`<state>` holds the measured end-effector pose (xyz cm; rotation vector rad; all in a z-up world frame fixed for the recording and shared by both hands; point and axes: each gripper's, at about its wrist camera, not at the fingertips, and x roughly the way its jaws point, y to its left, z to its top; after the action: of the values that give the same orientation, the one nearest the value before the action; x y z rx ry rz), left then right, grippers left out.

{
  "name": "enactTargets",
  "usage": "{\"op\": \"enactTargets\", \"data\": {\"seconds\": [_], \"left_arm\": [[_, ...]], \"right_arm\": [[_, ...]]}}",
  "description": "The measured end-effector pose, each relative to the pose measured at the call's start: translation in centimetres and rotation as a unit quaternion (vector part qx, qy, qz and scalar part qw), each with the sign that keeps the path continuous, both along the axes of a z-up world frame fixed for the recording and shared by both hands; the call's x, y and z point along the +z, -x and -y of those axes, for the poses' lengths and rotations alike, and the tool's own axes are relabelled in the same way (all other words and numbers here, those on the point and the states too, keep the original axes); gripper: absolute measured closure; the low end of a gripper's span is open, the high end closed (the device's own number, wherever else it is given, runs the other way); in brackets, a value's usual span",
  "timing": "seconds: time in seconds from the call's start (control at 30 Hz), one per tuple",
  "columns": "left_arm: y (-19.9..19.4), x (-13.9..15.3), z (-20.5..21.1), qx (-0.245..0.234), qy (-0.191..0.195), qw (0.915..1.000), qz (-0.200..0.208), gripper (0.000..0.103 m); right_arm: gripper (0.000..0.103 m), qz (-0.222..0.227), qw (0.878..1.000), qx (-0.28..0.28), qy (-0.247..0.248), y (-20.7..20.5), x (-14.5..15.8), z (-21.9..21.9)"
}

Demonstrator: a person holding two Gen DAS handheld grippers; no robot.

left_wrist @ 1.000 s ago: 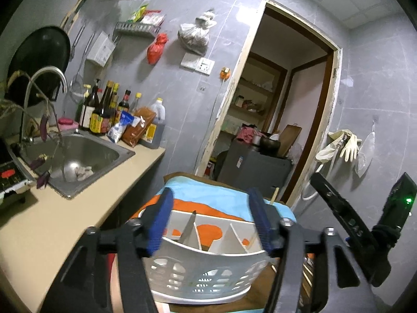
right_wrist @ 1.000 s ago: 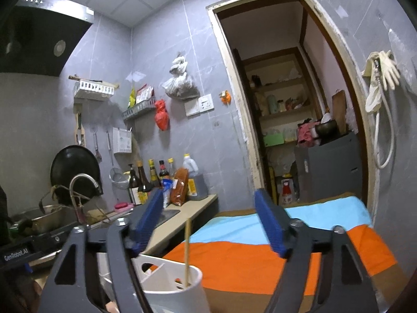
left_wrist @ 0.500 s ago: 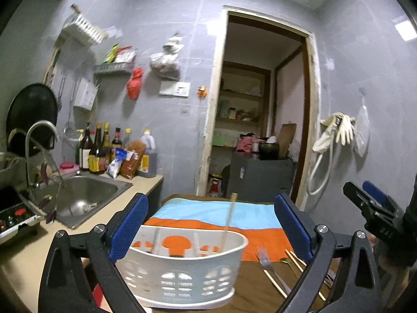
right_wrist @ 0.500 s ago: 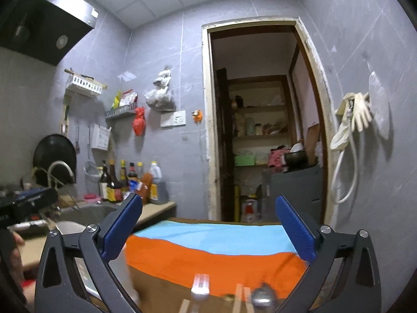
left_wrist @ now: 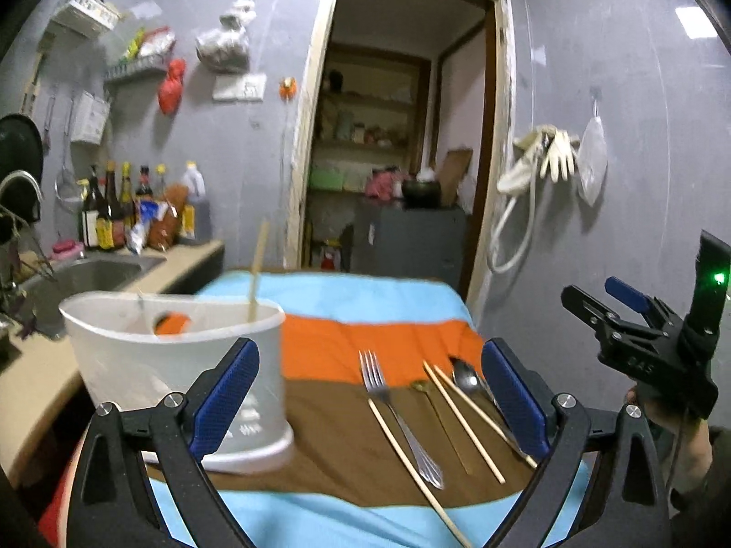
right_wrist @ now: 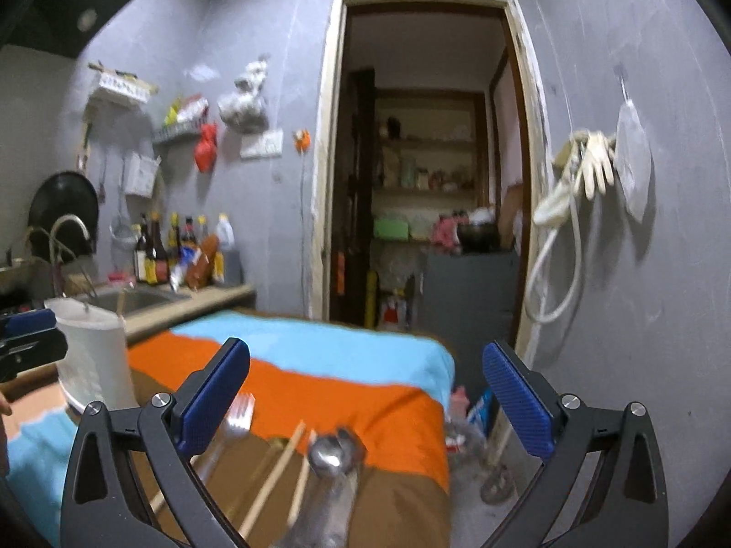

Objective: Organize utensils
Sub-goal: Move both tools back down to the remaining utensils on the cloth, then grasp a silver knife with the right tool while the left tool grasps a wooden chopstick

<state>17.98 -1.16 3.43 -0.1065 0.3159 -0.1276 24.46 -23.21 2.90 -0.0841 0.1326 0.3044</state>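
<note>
The left gripper (left_wrist: 370, 392) and the right gripper (right_wrist: 365, 392) both stand spread wide with nothing between their ribbed blue pads. Beyond them, on the brown band of a striped cloth (left_wrist: 329, 447), lie a slim steel fork (left_wrist: 397, 415), pale wooden chopsticks (left_wrist: 463, 420) and a shiny steel spoon (left_wrist: 466, 376), their long axes pointing away. Left stands a white plastic caddy (left_wrist: 150, 365) holding one upright chopstick (left_wrist: 256, 274).
</note>
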Motion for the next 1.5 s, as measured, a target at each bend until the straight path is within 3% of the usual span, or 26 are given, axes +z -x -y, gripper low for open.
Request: {"op": "enactTargets", "data": {"seconds": [0.17,0.37,0.53,0.7,0.93,1.1,1.5], "left_arm": [[-1.2,-2.0,1.5,-0.017,-0.001,0.9987,-0.048,0.008],[-3.0,-3.2,2.0,-0.037,-0.002,0.9946,-0.097,0.010],[-4.9,-4.7,1.9,-0.064,0.013,0.9857,-0.156,0.043],[-7.0,-6.3,2.0,-0.088,0.022,0.9705,-0.224,0.063],[-9.0,-8.1,2.2,-0.093,0.026,0.9515,-0.292,0.079],[-9.7,-8.3,1.8,-0.090,0.023,0.9493,-0.300,0.086],[-11.1,-8.5,2.1,-0.098,0.031,0.9447,-0.312,0.086]], "right_arm": [[0.000,-0.071,0.997,-0.012,0.008,-2.6,-2.3,0.9],[0.014,-0.156,0.988,0.000,0.013,-5.3,-4.9,1.4],[0.031,-0.215,0.976,0.027,0.017,-7.0,-6.6,1.1],[0.043,-0.257,0.965,0.050,0.026,-7.9,-7.7,0.6],[0.051,-0.285,0.956,0.039,0.053,-8.5,-8.7,0.8],[0.051,-0.301,0.951,0.041,0.055,-8.8,-9.4,1.1],[0.052,-0.320,0.942,0.050,0.084,-10.5,-9.9,-0.9]]}}
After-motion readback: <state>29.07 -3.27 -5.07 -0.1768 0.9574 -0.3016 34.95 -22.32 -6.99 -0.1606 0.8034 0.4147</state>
